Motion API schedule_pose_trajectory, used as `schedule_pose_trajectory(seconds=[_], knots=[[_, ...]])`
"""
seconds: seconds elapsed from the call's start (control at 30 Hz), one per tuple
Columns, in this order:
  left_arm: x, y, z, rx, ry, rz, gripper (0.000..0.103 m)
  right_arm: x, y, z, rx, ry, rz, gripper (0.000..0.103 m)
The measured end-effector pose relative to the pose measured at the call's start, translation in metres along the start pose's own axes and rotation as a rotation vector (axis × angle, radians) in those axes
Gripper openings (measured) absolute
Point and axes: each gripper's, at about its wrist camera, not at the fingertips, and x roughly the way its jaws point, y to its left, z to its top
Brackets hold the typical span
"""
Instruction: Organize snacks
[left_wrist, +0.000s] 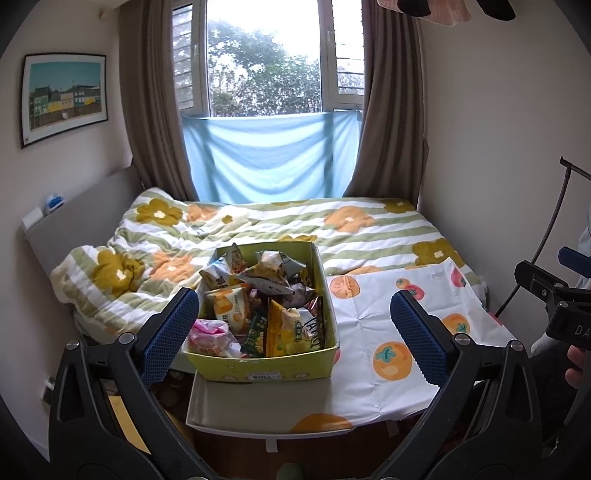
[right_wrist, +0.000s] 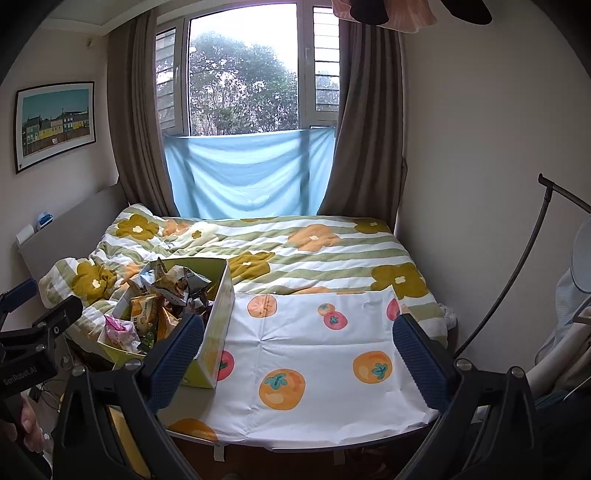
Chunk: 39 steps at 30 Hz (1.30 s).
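The green box of snack packets sits at the table's near left. The left gripper and right gripper are both spread, holding nothing. Packets are likely light, crinkly, slippery and crushable: pinch 1 by its sealed edge.

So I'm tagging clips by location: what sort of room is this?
Most likely a bedroom: a bed with a floral quilt, a curtained window behind it, and a framed picture on the wall.
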Motion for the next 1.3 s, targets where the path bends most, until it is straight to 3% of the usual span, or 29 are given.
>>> schedule_pose_trajectory(seconds=[1.3], knots=[[0.006,0.011,-0.003,-0.005,0.02,-0.026,0.103,0.002,0.014,0.001,0.018,0.008,-0.025,0.102]])
